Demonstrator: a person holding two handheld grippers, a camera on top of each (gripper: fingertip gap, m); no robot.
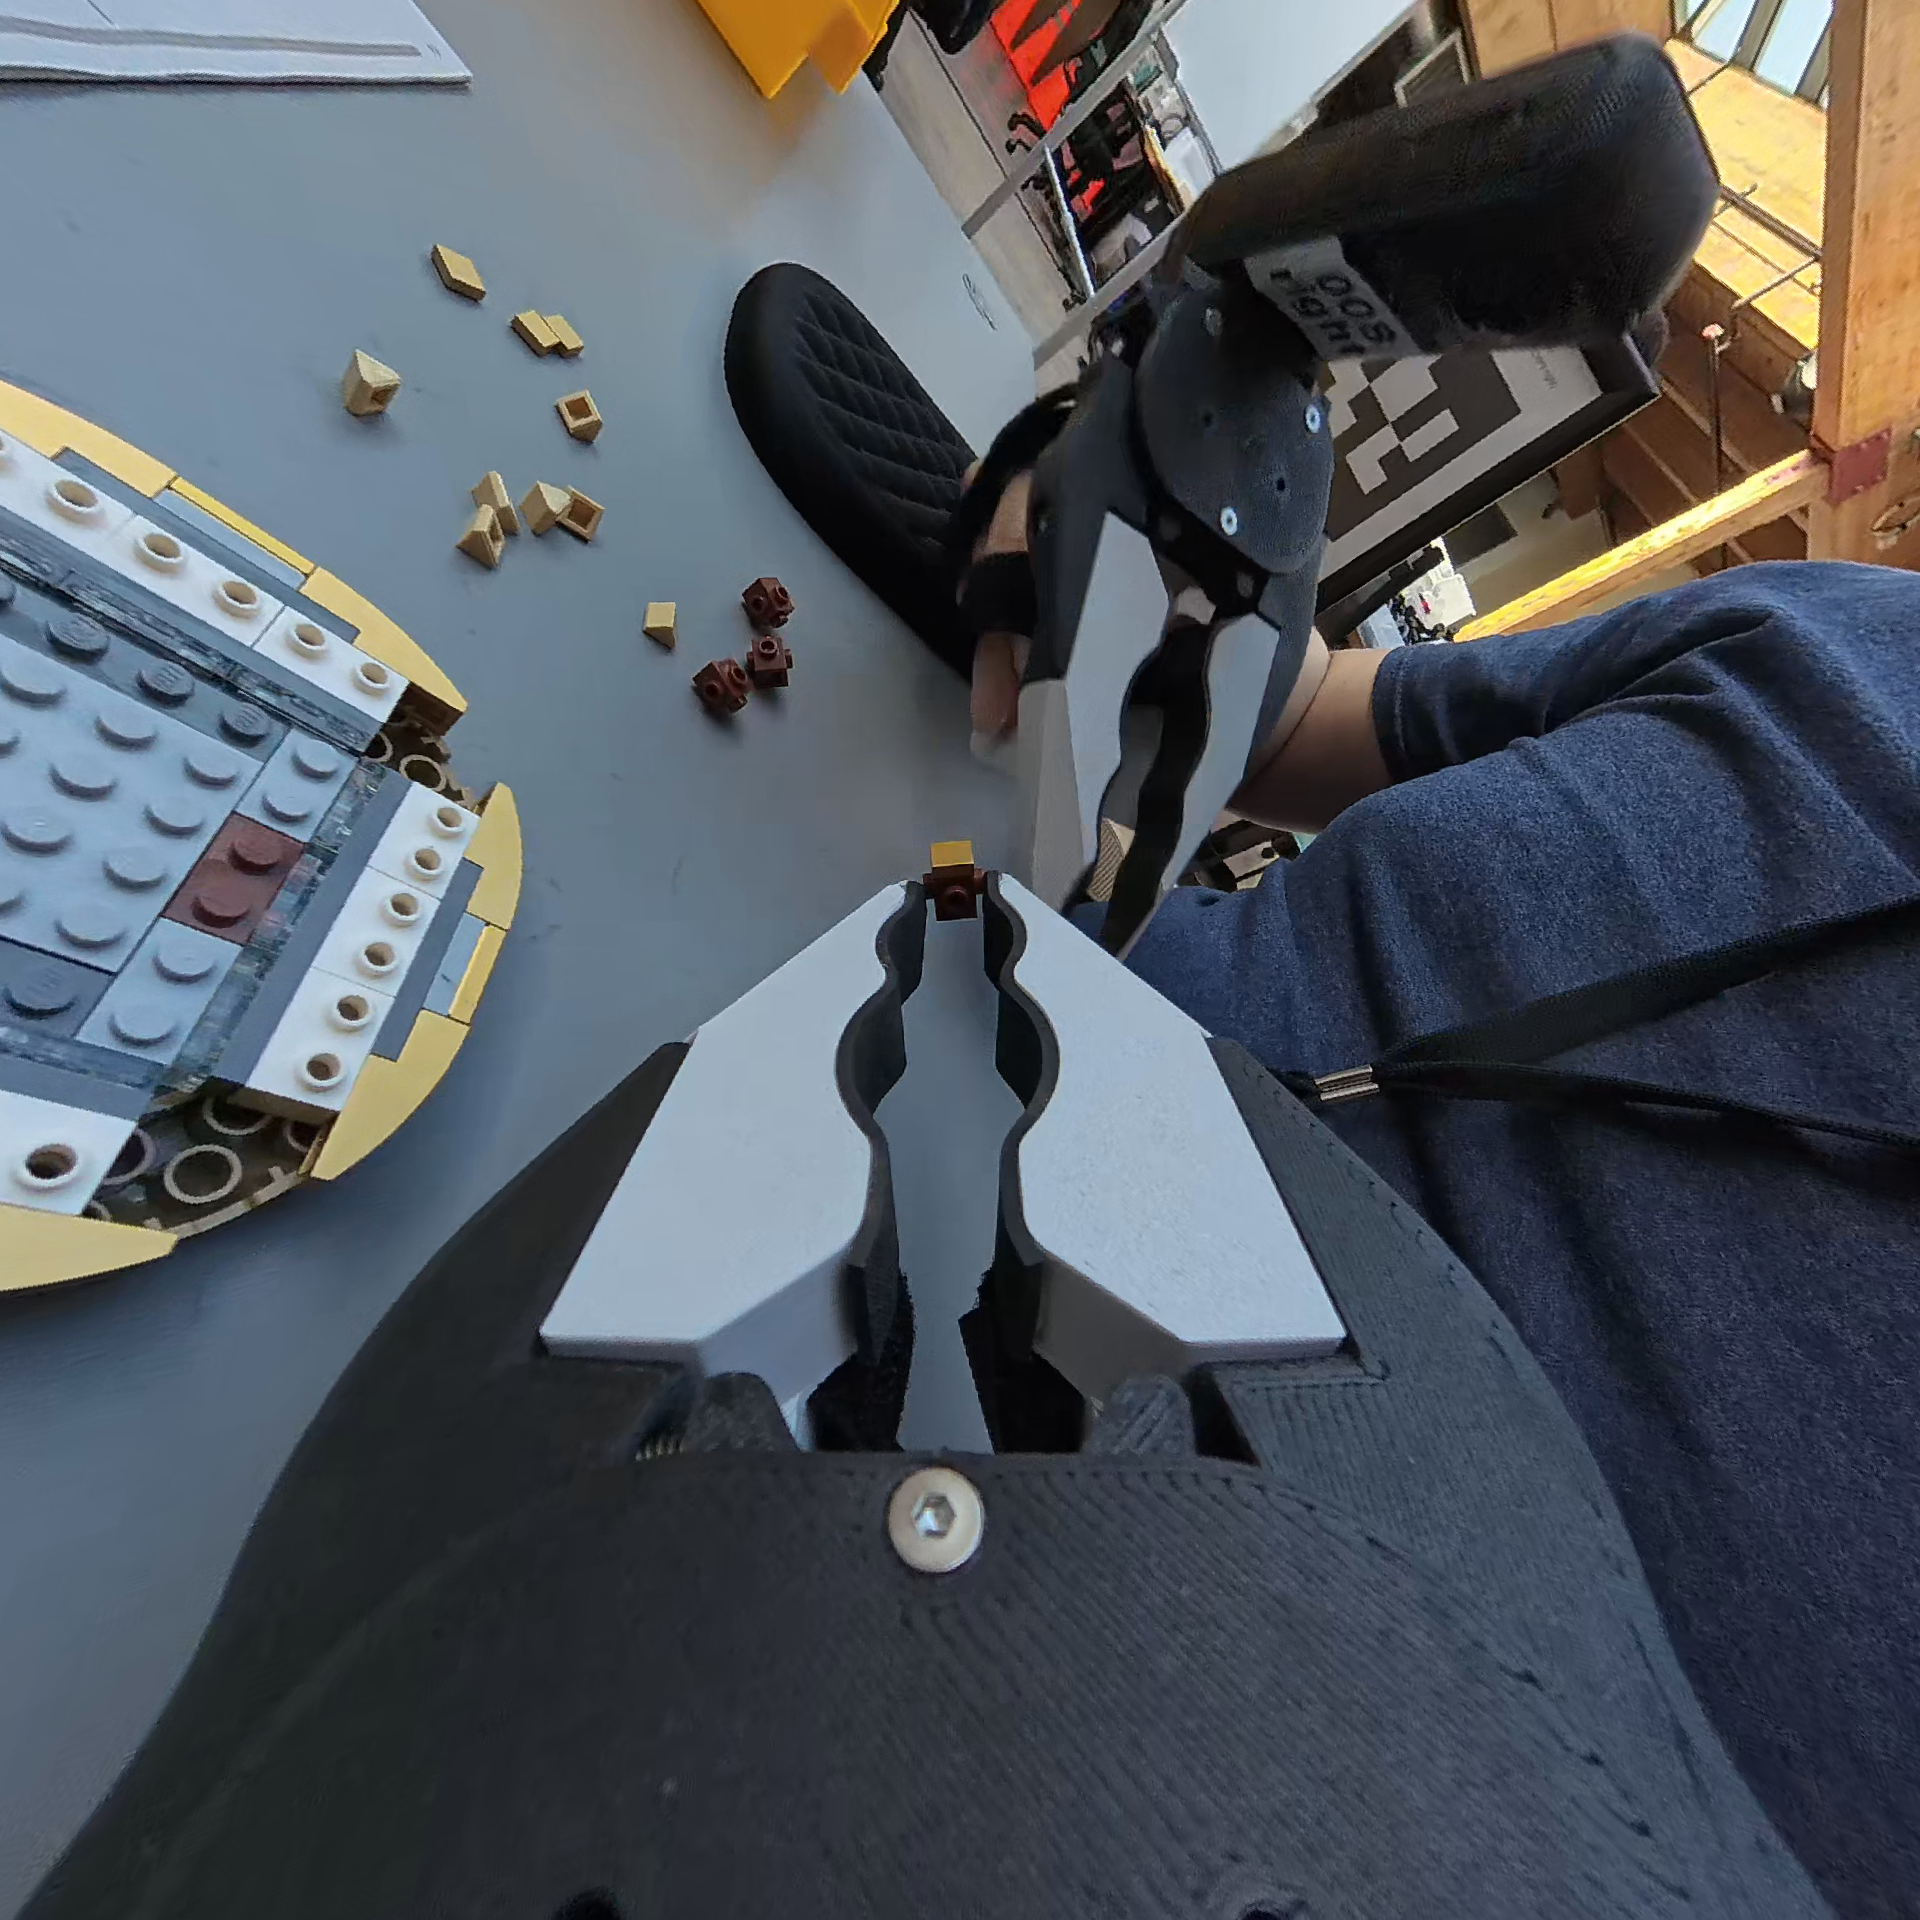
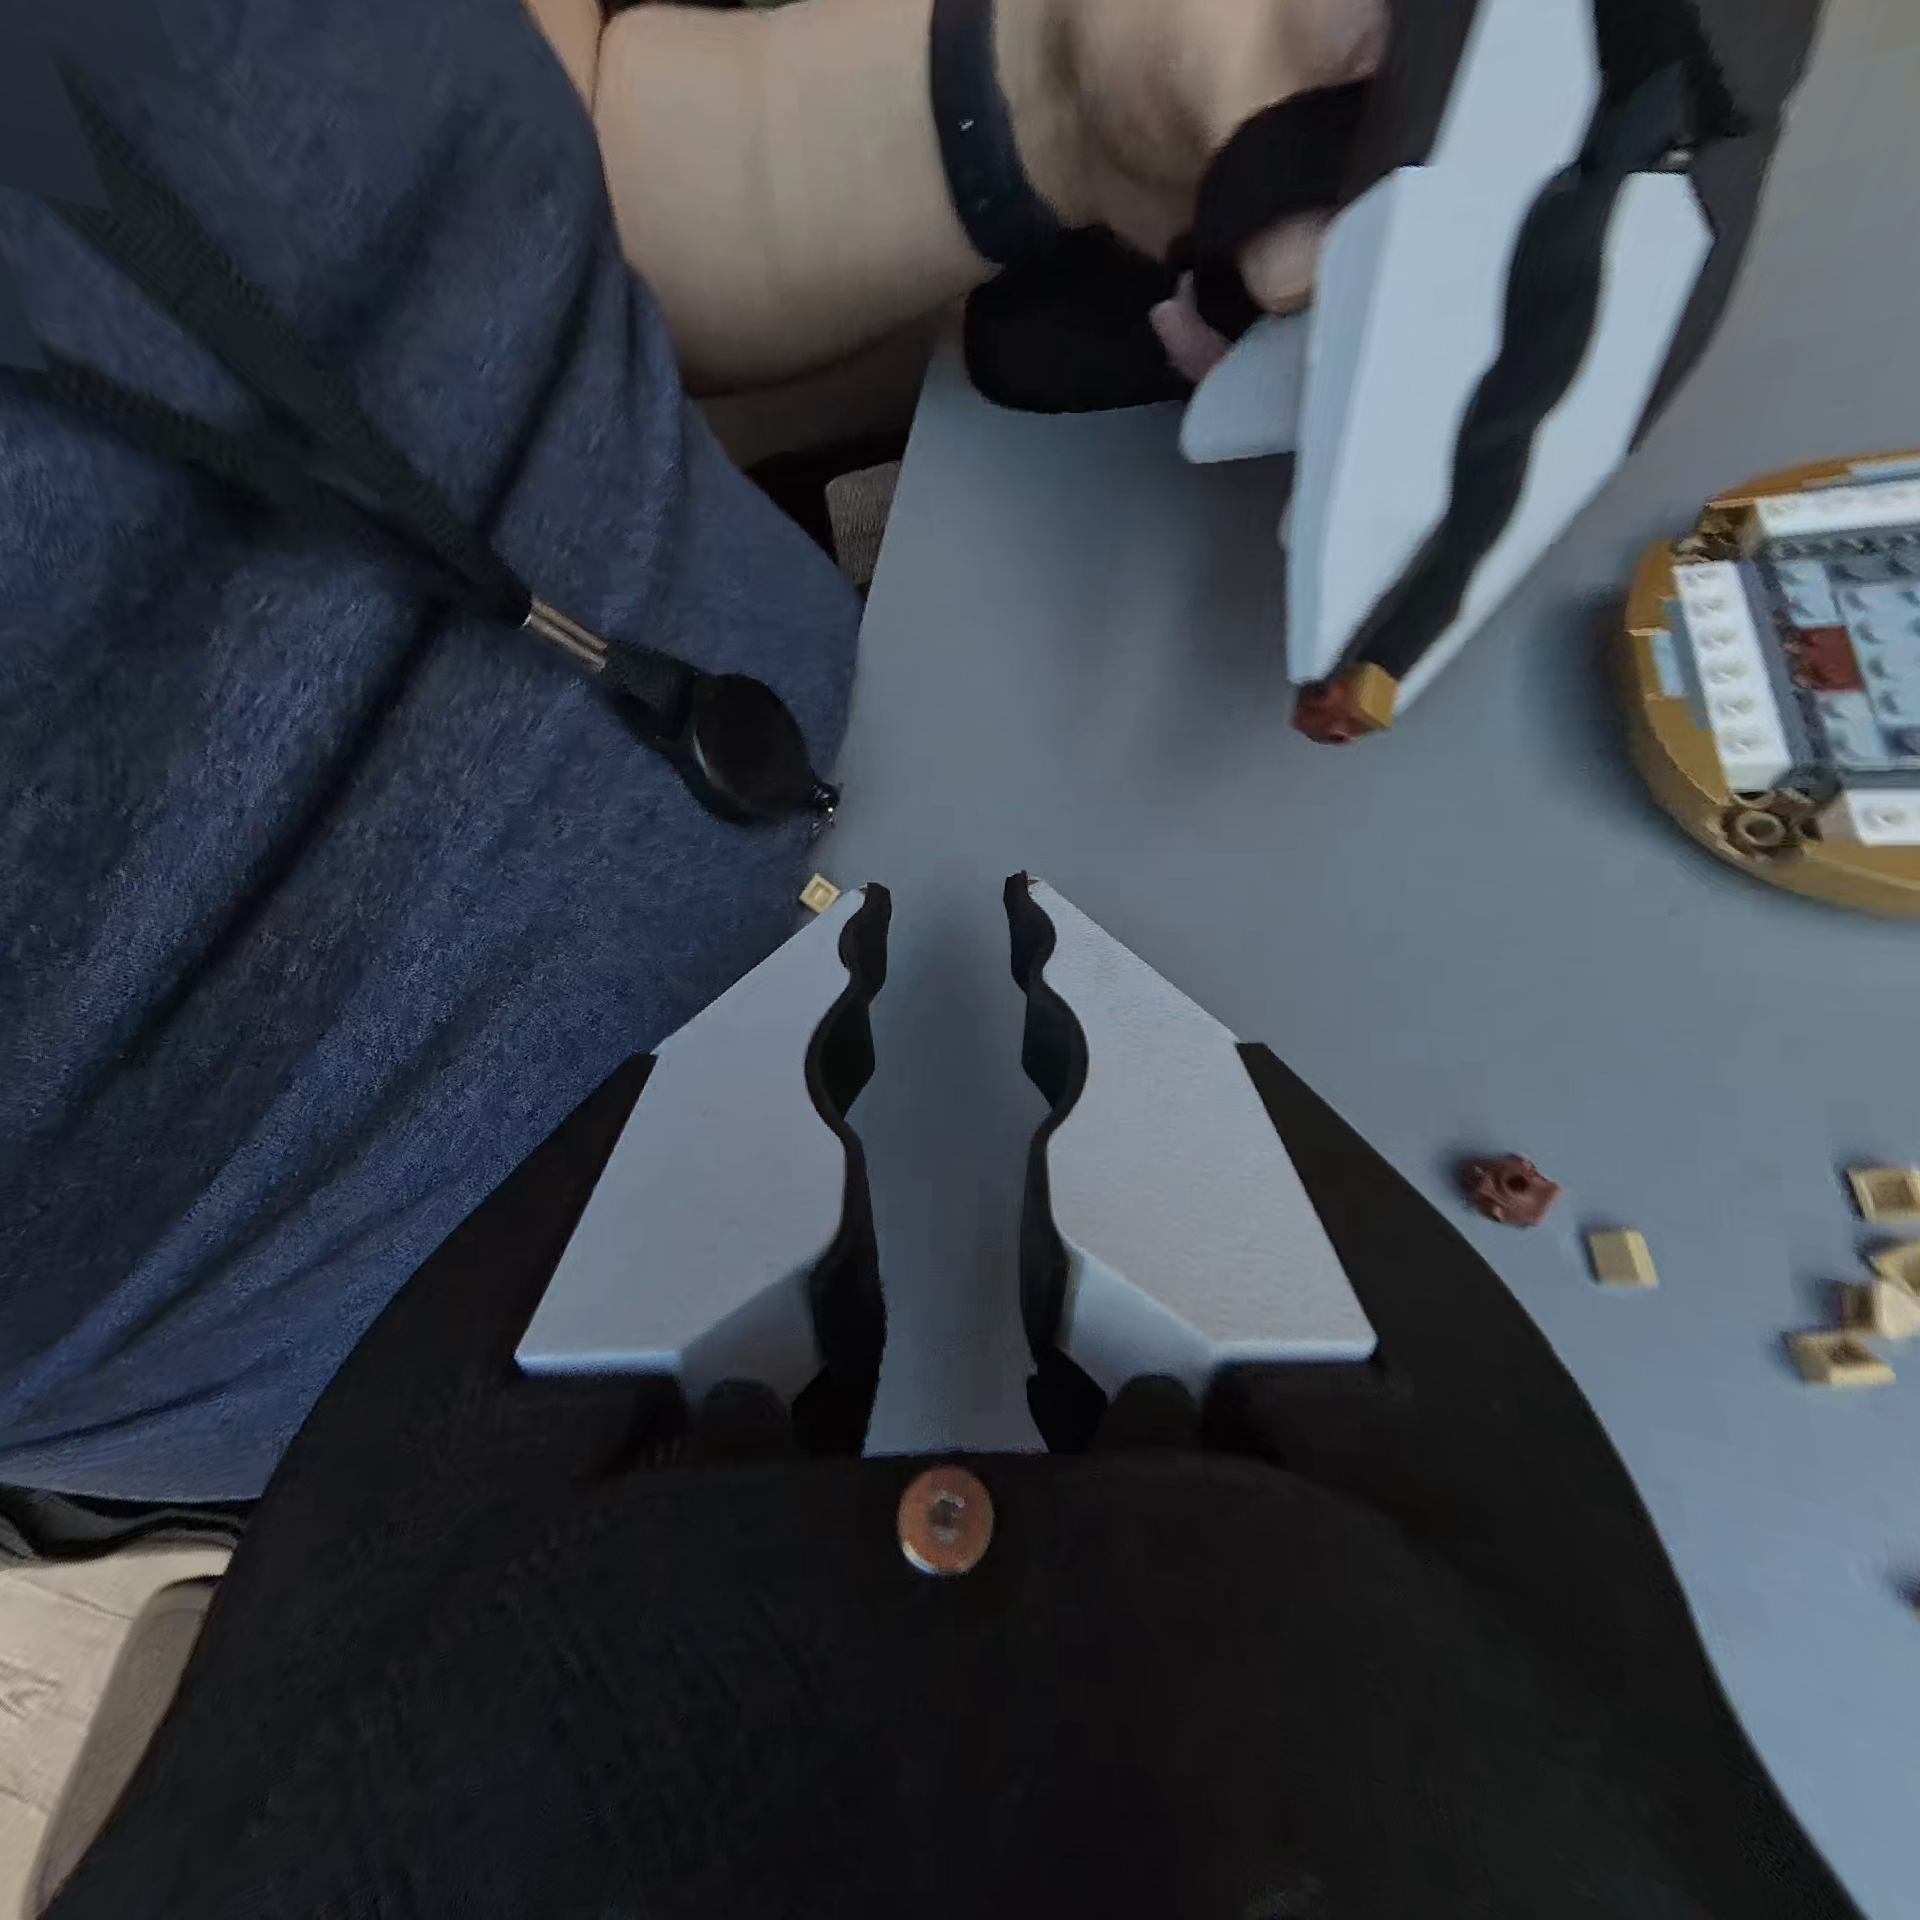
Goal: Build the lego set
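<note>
A small reddish-brown studded brick (image 1: 957, 896) capped by a gold piece (image 1: 952, 855) sits pinched at the left gripper (image 1: 956, 891) tips, above the grey table's (image 1: 644, 852) near edge; the half-built gold-rimmed lego model (image 1: 208, 831) is cut off at the left edge; loose tan slopes (image 1: 520, 509) and brown bricks (image 1: 743, 649) lie mid-table; the right gripper (image 2: 948, 902) gapes narrowly, empty; its printed sticker (image 1: 1340, 301) is blurred.

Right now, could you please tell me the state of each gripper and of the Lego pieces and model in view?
Left gripper: shut on the brown stud brick.
Brown stud brick: pinched at the fingertips, gold piece attached.
Right gripper: open, holding nothing.
Oval model: partly built, flat on the table.
Loose tan pieces: scattered on the table.
Loose brown bricks: unattached, lying near the tan ones.
</note>
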